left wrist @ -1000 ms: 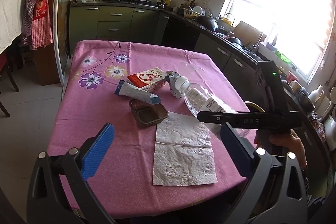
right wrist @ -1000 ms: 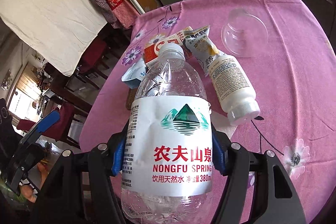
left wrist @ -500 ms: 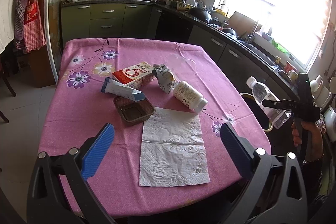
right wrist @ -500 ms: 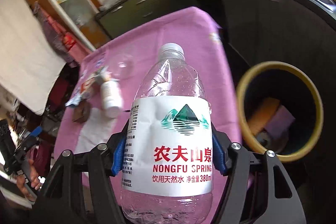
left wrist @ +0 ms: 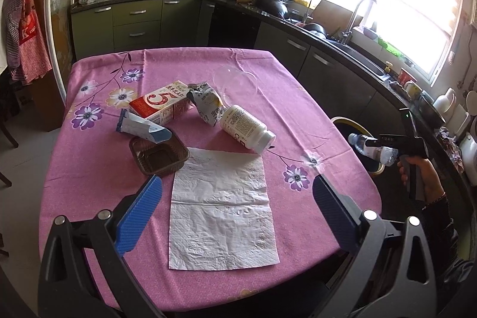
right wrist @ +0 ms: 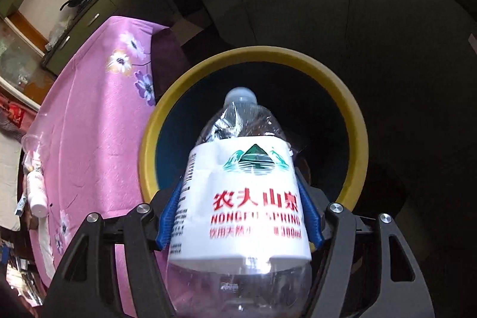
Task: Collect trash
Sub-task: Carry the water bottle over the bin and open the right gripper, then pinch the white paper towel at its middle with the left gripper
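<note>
Right wrist view: my right gripper [right wrist: 238, 216] clamps the water bottle [right wrist: 244, 192] by its label, blue pads on both sides, cap pointing ahead over the mouth of the yellow-rimmed bin [right wrist: 354, 121]. Left wrist view: my left gripper [left wrist: 235, 210] gapes wide, nothing held. Just ahead between its fingers: paper towel [left wrist: 222, 210]. Farther ahead: brown tray [left wrist: 158, 155], white bottle [left wrist: 246, 128], milk carton [left wrist: 162, 106], crumpled pouch [left wrist: 205, 103], clear cup [left wrist: 235, 81], all on the pink tablecloth [left wrist: 89, 169].

Pink cloth, yellow bin, white label

The tablecloth [left wrist: 89, 157] is pink with purple and white flowers; the bin [right wrist: 356, 121] has a yellow rim and dark inside; the clear bottle [right wrist: 244, 198] wears a white label with red lettering and a green mountain.
</note>
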Demonstrator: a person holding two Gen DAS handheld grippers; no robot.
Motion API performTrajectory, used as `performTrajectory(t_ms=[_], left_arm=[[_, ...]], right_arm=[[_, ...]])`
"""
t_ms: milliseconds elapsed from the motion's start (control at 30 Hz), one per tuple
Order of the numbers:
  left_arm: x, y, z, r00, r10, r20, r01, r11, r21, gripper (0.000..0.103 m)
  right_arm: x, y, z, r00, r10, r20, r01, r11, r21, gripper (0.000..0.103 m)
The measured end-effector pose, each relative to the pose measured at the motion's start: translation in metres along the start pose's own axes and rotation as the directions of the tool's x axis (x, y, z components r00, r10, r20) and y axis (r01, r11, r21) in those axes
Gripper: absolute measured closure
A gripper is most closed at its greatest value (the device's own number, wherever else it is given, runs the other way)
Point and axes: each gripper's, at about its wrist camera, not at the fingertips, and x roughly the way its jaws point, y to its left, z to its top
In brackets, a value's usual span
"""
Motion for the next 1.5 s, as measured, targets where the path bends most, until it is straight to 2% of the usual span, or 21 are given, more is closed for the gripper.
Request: performTrajectory(t_ms=[33,133,367,567,700,967,1233,1333,1400,1500], left_arm=[[0.001,-0.003,-0.001,1.000,-0.005,-0.003,0.005,1.000,0.006,0.007],[0.004,-0.009,-0.003,1.000,-0.009,-0.013,0.009,1.000,0.020,0.007],[0.034,-0.005,-0.011,0.996,0.021,-0.089,-0.021,1.000,0.006,0.007],[0.072,0.003,-0.019,0.982,0.096,-0.166,-0.095,0.995,0.014,0.007],[0.091,0.004,-0.023,0.971,0.135,-0.199,-0.130,0.991,0.040,0.007],[0.118,0.006,-0.028,0.951,0.158,-0.267,-0.148,0.987,0.059,0.007],[0.123,0.000,-0.031,0.948,0.207,-0.242,-0.183,0.976,0.117,0.007],[0.122,-0.002,-0.031,0.952,0.201,-0.233,-0.177,0.977,0.122,0.012],[0.119,-0.005,-0.030,0.956,0.196,-0.218,-0.171,0.977,0.130,0.027],[0.117,-0.011,-0.029,0.961,0.184,-0.208,-0.155,0.977,0.147,0.040]], right_arm=[[0.000,0.002,0.002,0.999,-0.030,0.015,0.030,1.000,-0.008,0.019],[-0.008,0.013,0.000,0.993,-0.096,0.071,0.099,0.994,-0.037,0.018],[-0.052,0.056,-0.037,0.985,0.034,0.170,-0.016,0.994,-0.104,0.016],[-0.065,0.083,-0.078,0.973,0.167,0.160,-0.140,0.976,-0.169,0.014],[-0.068,0.101,-0.091,0.968,0.213,0.136,-0.182,0.961,-0.207,0.014],[-0.082,0.115,-0.107,0.952,0.273,0.136,-0.235,0.941,-0.244,0.014],[-0.095,0.127,-0.122,0.934,0.337,0.122,-0.294,0.915,-0.275,0.013],[-0.096,0.130,-0.127,0.934,0.338,0.116,-0.294,0.912,-0.286,0.012],[-0.094,0.130,-0.129,0.933,0.342,0.110,-0.300,0.910,-0.287,0.012],[-0.092,0.128,-0.130,0.933,0.346,0.103,-0.306,0.910,-0.279,0.012]])
